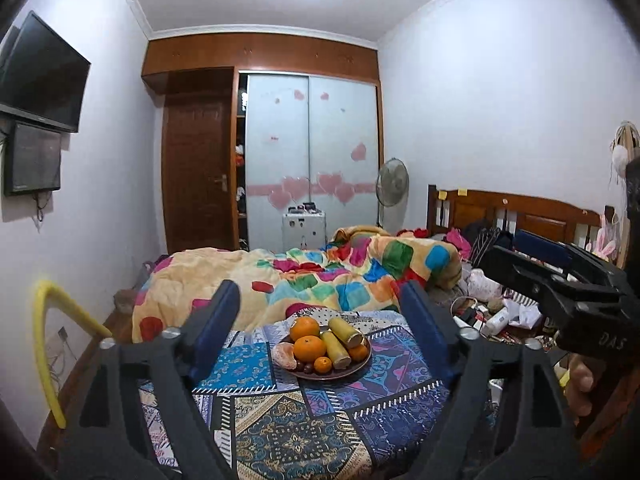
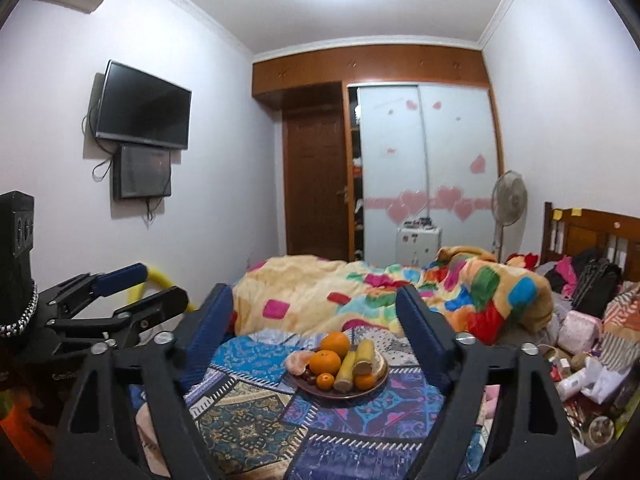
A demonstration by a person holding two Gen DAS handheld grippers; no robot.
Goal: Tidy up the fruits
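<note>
Both tongs apart, empty: left tongs (image 1: pixel 316 312), right tongs (image 2: pixel 316 312) | plate (image 1: pixel 352 372) holds oranges (image 1: pixel 309 348)

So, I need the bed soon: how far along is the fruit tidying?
It looks close to done. The oranges, a peeled one and the cut yellow pieces all sit together on the plate on the patterned cloth. Nothing is in hand: the left gripper and right gripper are both open and empty, short of the plate. I see no loose fruit elsewhere.
</note>
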